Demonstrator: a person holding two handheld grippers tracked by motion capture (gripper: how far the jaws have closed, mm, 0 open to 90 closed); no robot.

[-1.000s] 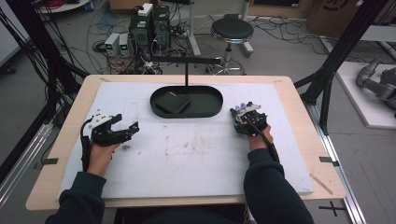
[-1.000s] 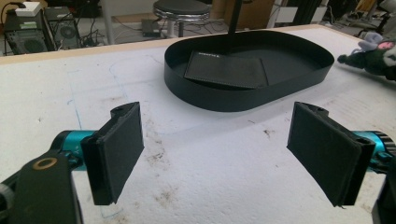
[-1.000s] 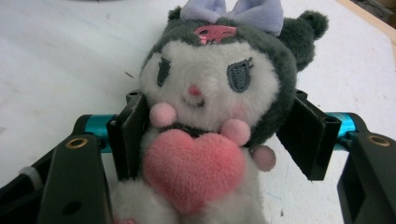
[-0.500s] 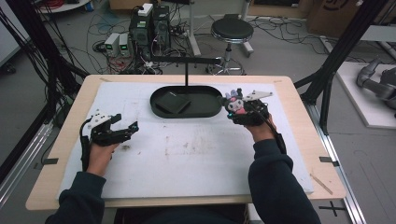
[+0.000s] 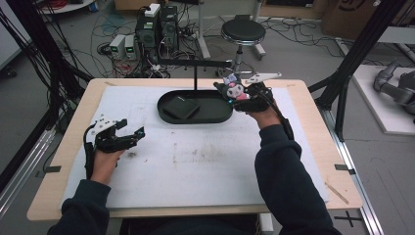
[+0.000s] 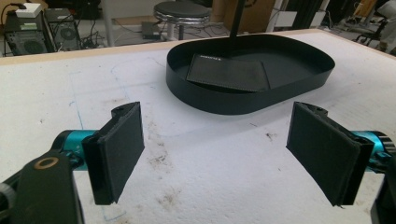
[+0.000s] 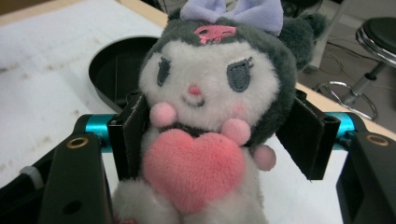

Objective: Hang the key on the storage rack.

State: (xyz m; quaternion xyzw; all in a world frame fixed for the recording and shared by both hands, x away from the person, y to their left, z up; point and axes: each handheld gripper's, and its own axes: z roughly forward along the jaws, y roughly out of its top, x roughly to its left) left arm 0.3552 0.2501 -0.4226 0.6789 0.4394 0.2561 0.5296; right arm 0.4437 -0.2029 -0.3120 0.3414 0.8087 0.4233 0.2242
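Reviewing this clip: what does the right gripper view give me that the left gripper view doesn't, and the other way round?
Right gripper view alone: a plush toy with a grey hood, purple bow and pink heart, clamped between the right gripper pads.

Left gripper view alone: the left gripper with its jaws spread wide and nothing between them, and a flat black wallet-like item lying inside the tray.

Both: the black oval tray, the stained white table cover and a round stool beyond the table.

Plush toy (image 7: 205, 135) feet cut off at bottom edge
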